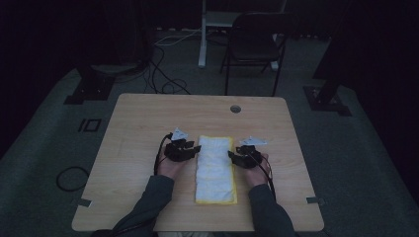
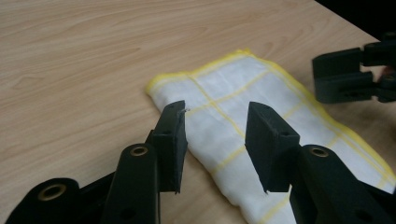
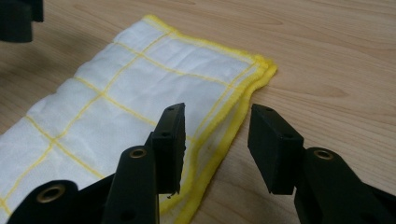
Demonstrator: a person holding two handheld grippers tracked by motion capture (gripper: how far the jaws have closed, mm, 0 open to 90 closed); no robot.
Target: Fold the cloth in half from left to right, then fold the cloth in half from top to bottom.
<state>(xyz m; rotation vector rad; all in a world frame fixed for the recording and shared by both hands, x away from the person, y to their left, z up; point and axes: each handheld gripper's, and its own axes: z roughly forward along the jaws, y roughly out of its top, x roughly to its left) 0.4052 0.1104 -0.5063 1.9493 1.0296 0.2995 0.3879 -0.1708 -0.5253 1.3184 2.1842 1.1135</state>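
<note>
On table [image 1: 138, 118]: one folded cloth [image 1: 215, 168], two open-jawed grippers flanking

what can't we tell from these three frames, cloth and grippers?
- Cloth near end: cut off by the bottom edge in both gripper views.
- Number of folded layers: only stacked yellow hems at the corner show in the right gripper view.
- Left gripper and right gripper jaws in the high view: dark and small; the gripper views show them open beside the cloth edges.
- Room beyond the table: too dark.
</note>
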